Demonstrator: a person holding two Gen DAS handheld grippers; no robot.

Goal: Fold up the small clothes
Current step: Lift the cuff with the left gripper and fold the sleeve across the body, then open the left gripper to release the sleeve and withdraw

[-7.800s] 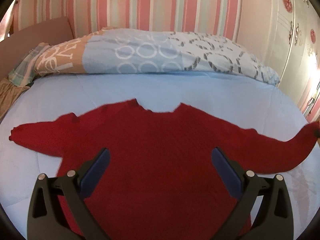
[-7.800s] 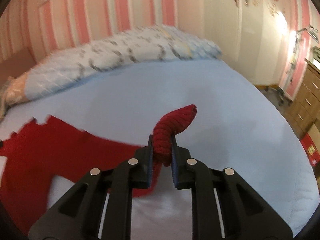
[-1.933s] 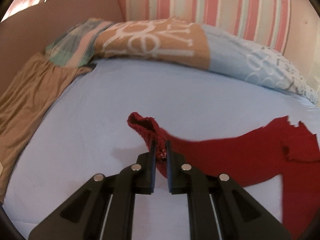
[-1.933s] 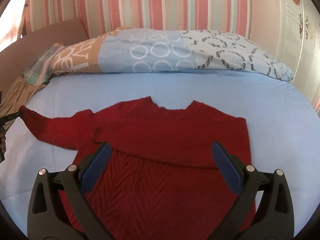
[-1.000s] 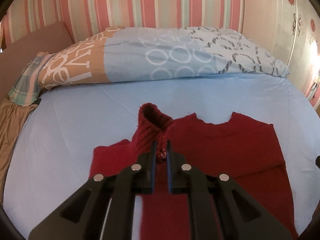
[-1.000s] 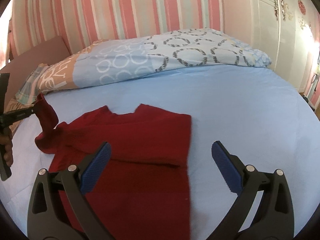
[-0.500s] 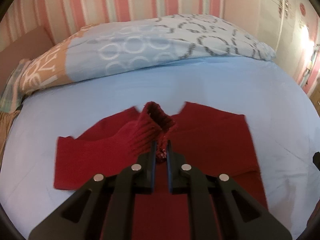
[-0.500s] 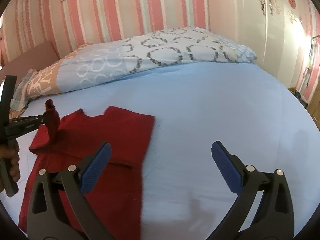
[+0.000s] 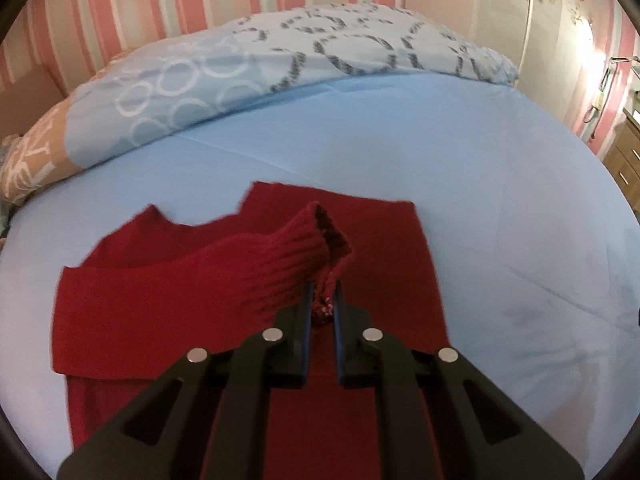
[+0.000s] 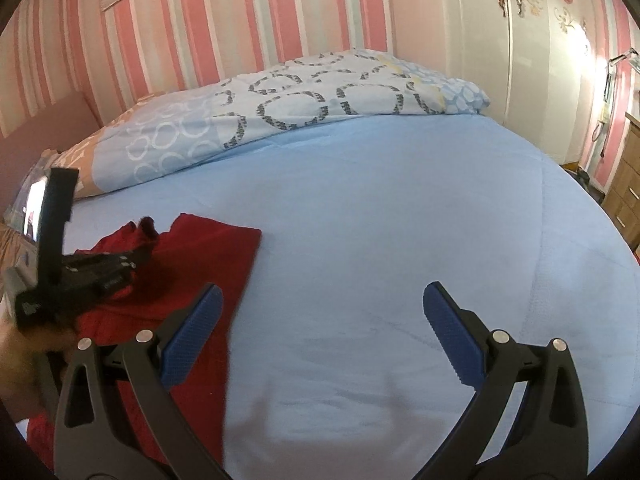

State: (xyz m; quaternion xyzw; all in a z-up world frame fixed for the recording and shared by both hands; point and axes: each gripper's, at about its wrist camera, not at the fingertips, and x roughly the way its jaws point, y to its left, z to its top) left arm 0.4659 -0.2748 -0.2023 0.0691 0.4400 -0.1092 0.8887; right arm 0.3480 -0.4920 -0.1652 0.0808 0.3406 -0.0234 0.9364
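Observation:
A dark red knitted sweater (image 9: 168, 300) lies flat on the light blue bed sheet (image 9: 500, 208), its right sleeve folded in across the chest. My left gripper (image 9: 321, 292) is shut on the ribbed cuff (image 9: 308, 248) of the left sleeve, which hangs a little above the sweater's body and stretches across it from the left. In the right wrist view the sweater (image 10: 216, 248) sits at the left, and the left gripper (image 10: 138, 258) holds the cuff over it. My right gripper (image 10: 320, 312) stands open over bare sheet to the right of the sweater, nothing between its blue pads (image 10: 448, 336).
A rolled duvet (image 9: 280, 52) with ring patterns lies along the far side of the bed against a pink striped wall. A wooden drawer unit (image 10: 628, 196) stands off the bed's right edge. A person's hand (image 10: 20, 356) grips the left tool at the left border.
The left gripper carried the cuff rightward and lower across the sweater, so the sleeve now drapes over the chest. The right gripper swung right, off the sweater and over bare sheet.

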